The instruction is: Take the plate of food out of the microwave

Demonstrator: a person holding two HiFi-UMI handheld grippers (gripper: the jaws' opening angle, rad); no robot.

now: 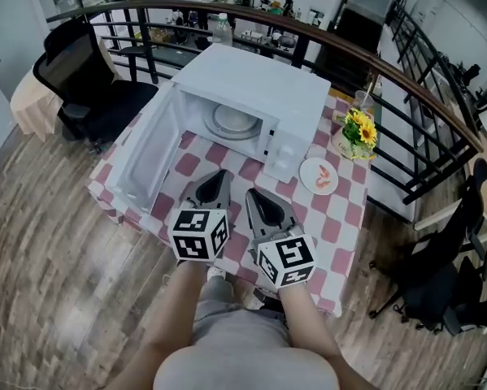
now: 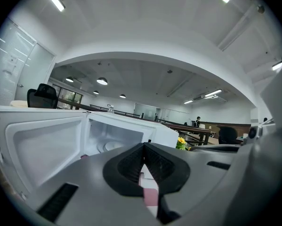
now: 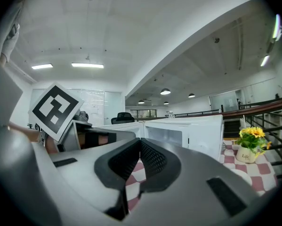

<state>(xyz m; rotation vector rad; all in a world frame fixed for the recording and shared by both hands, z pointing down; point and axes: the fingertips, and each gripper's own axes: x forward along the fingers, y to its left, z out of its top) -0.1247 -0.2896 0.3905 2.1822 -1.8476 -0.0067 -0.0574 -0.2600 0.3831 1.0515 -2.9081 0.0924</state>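
The white microwave (image 1: 255, 96) stands on the red-and-white checked table (image 1: 341, 218) with its door (image 1: 150, 149) swung wide open to the left. Inside I see only a pale round turntable (image 1: 233, 121). A small white plate with orange food (image 1: 318, 175) lies on the table right of the microwave. My left gripper (image 1: 221, 174) and right gripper (image 1: 254, 193) hover side by side over the near part of the table, in front of the microwave, both shut and empty. The left gripper (image 2: 143, 145) points at the open cavity (image 2: 113, 138). The right gripper (image 3: 140, 140) faces the microwave's front (image 3: 188, 135).
A pot of yellow flowers (image 1: 358, 130) and a glass (image 1: 363, 98) stand at the table's far right corner. A curved black railing (image 1: 406, 88) runs behind the table. A black office chair (image 1: 84, 80) sits to the left on the wooden floor.
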